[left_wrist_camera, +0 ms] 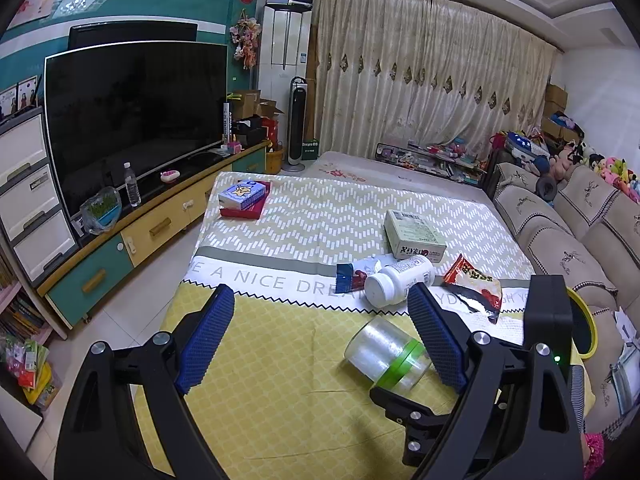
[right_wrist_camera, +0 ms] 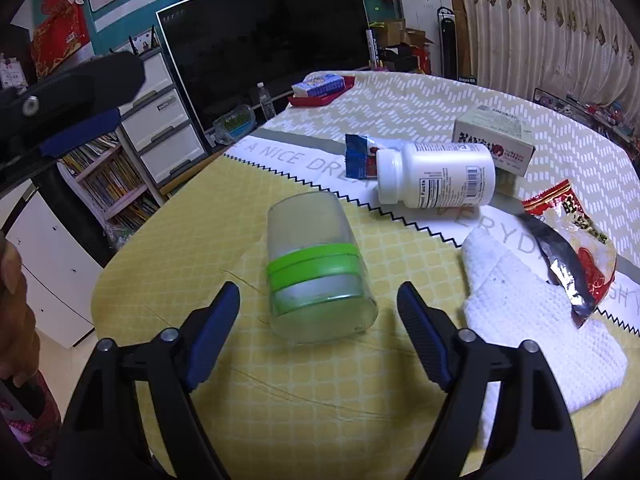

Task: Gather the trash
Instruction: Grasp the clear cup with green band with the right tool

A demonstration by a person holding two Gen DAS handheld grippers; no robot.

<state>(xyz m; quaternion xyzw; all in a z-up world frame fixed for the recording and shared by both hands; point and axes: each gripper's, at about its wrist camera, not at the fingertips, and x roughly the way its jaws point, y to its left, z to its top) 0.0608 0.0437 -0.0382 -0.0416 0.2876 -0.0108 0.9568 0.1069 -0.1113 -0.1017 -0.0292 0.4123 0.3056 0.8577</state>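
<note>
On a table draped in a yellow-patterned cloth (right_wrist_camera: 200, 220), a toppled clear jar with green bands (right_wrist_camera: 316, 268) at centre frame is lined up by the right gripper (right_wrist_camera: 318, 308) — jaws parted, nothing held — a reach forward and a squeeze judged still needed.

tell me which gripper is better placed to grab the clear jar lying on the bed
Right. The right gripper is open, with the jar centred just ahead of its fingers. The left gripper has the jar off to one side, by its right finger.
</note>
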